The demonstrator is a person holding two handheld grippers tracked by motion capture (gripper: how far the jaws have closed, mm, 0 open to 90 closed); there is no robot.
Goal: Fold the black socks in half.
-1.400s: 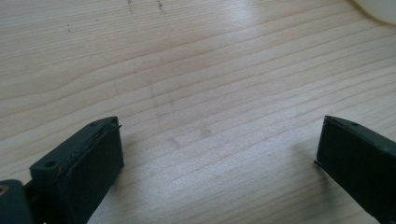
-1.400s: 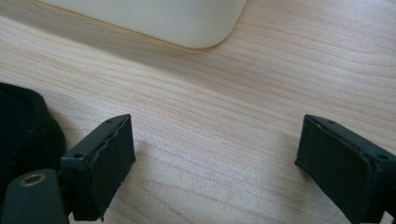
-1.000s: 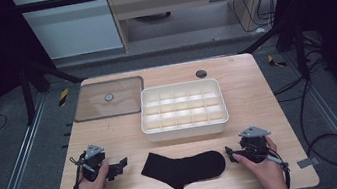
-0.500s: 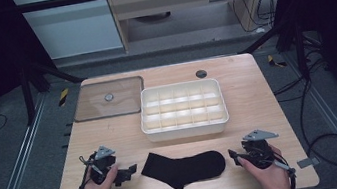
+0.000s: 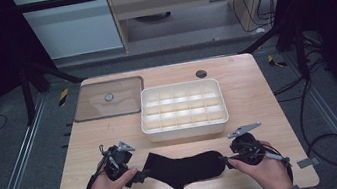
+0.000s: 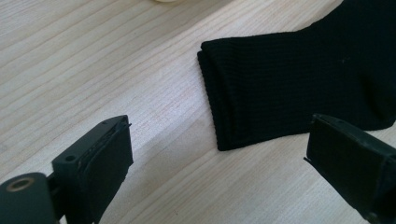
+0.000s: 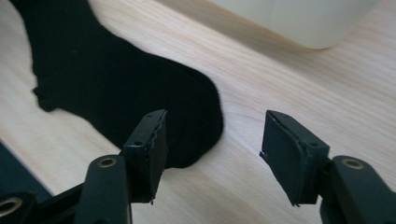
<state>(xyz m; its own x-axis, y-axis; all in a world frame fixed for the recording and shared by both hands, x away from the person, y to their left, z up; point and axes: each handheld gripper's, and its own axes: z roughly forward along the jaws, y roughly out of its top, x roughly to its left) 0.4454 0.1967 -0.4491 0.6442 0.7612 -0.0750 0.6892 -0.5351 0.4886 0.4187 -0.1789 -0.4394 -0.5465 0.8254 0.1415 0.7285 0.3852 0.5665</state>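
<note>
A black sock [image 5: 182,169] lies flat on the wooden table near its front edge, cuff to the left and toe to the right. My left gripper [image 5: 140,175] is at the cuff end. In the left gripper view its jaws [image 6: 224,158] stand wide open, just short of the ribbed cuff [image 6: 289,88]. My right gripper [image 5: 227,160] is at the toe end. Its jaws [image 7: 217,144] have just been closing and still stand apart. The sock's toe [image 7: 116,88] lies on the table beside one jaw, and neither pad presses on it.
A white tray [image 5: 185,128] with several empty compartments stands just behind the sock. A clear lid [image 5: 109,98] lies at the back left and a small dark disc [image 5: 201,74] at the back edge. The table's front edge runs close under both hands.
Both hands have drawn in toward the sock's ends, the left one sliding right to the cuff. The sock has not moved.
</note>
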